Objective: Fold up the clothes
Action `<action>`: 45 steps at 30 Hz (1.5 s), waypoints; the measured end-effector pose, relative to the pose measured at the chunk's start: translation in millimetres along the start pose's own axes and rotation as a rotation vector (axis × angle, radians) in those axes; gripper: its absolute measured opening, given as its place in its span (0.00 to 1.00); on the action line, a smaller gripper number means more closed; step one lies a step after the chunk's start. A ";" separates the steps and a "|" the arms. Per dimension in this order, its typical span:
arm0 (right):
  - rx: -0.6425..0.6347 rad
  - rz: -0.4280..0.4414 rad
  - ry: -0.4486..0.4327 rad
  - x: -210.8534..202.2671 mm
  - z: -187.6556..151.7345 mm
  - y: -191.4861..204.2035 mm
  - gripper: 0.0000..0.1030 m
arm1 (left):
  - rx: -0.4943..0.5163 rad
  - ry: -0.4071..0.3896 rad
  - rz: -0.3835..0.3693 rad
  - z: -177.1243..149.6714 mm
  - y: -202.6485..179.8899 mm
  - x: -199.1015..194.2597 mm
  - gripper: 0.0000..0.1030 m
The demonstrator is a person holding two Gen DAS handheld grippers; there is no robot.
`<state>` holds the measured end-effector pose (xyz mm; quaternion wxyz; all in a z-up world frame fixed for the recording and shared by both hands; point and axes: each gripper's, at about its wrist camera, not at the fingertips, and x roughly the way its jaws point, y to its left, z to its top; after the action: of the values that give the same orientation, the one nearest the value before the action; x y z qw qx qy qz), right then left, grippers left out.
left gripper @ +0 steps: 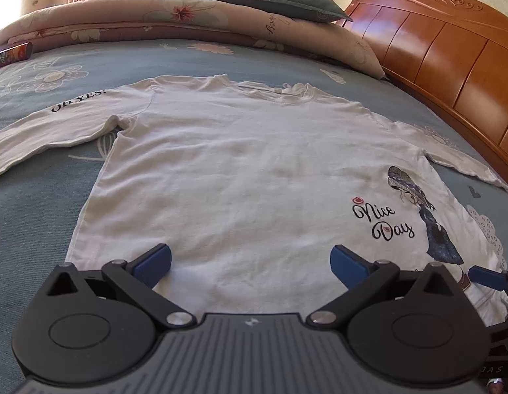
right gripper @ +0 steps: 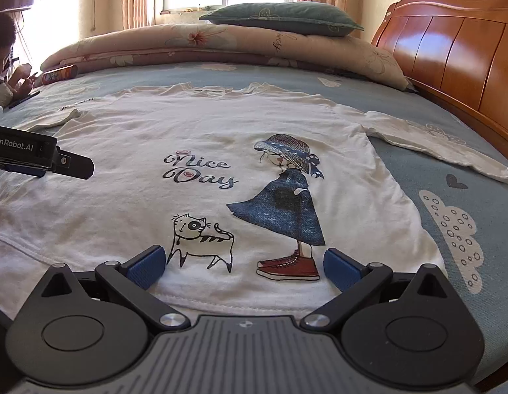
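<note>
A white long-sleeved shirt [left gripper: 241, 170] lies flat, front up, on the blue bed sheet [left gripper: 30, 216], its sleeves spread to both sides. It carries a "Nice Day" print, a girl in a hat and a cat [right gripper: 201, 239]. My left gripper [left gripper: 250, 262] stands open over the shirt's lower hem, left of the print, with nothing between its blue pads. Open too, my right gripper [right gripper: 244, 267] hovers over the hem [right gripper: 241, 302] by the cat and red shoes. The right gripper's finger [left gripper: 487, 277] shows at the left wrist view's right edge; the left gripper's body [right gripper: 40, 159] shows at the far left of the right wrist view.
A folded floral quilt [right gripper: 221, 46] with a green pillow [right gripper: 283, 18] on top lies at the far side of the bed. The wooden headboard [right gripper: 451, 52] runs along the right. A snack can [right gripper: 58, 74] lies at far left, near a person [right gripper: 4, 65] beside the bed.
</note>
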<state>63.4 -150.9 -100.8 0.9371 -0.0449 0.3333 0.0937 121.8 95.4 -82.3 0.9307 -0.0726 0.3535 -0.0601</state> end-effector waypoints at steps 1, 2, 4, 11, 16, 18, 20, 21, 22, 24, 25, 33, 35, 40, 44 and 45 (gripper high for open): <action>-0.002 0.006 0.007 -1.0 1.2 -0.9 1.00 | -0.002 -0.005 0.002 1.0 0.8 -0.1 0.99; -0.006 0.010 0.003 -2.3 1.0 -2.1 1.00 | -0.005 -0.009 0.004 2.0 1.7 0.2 0.99; -0.020 0.009 -0.011 -3.4 -0.2 -4.5 1.00 | -0.009 -0.018 0.007 4.1 3.4 0.6 0.99; 0.058 0.059 -0.111 3.9 4.9 -23.2 1.00 | 0.002 -0.039 0.020 -1.1 4.5 4.5 0.99; 0.162 0.075 -0.120 14.6 9.5 -22.2 1.00 | 0.012 -0.063 -0.017 1.5 18.1 -11.5 0.99; 0.139 0.062 -0.101 15.3 11.2 -18.3 1.00 | -0.041 -0.066 -0.046 13.9 35.9 -21.2 0.99; 0.103 0.058 -0.082 14.9 11.5 -15.6 1.00 | -0.097 -0.046 -0.069 33.9 58.8 -26.9 0.99; 0.090 0.060 -0.074 14.3 11.2 -14.9 1.00 | -0.114 -0.033 -0.065 48.8 73.3 -27.6 0.99; 0.086 0.065 -0.068 13.8 10.9 -14.9 1.00 | -0.131 -0.025 -0.033 63.9 87.8 -26.7 0.99; 0.082 0.071 -0.059 13.4 10.9 -15.4 1.00 | -0.161 -0.011 0.052 95.3 120.6 -21.8 0.99; 0.080 0.072 -0.056 13.5 11.0 -15.3 1.00 | -0.170 0.000 0.081 108.5 138.4 -16.1 0.99; 0.000 0.028 -0.044 16.9 9.0 -4.0 1.00 | -0.413 0.063 0.188 138.1 238.5 45.1 0.99; 0.013 0.034 -0.045 17.5 9.6 -5.9 1.00 | -0.420 0.072 0.177 130.3 244.0 56.1 0.99; 0.012 0.031 -0.050 18.1 9.5 -5.6 1.00 | -0.350 0.077 0.196 113.3 233.0 50.5 0.99; 0.012 0.030 -0.054 17.9 8.9 -5.1 1.00 | -0.300 0.110 0.186 113.5 223.8 35.7 0.99; 0.012 0.029 -0.055 17.9 8.7 -4.8 1.00 | -0.290 0.106 0.185 115.8 222.2 32.0 0.99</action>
<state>83.3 -151.8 -105.3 0.9447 -0.0320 0.3085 0.1063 236.2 319.2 -57.0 0.8921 -0.1699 0.4121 0.0734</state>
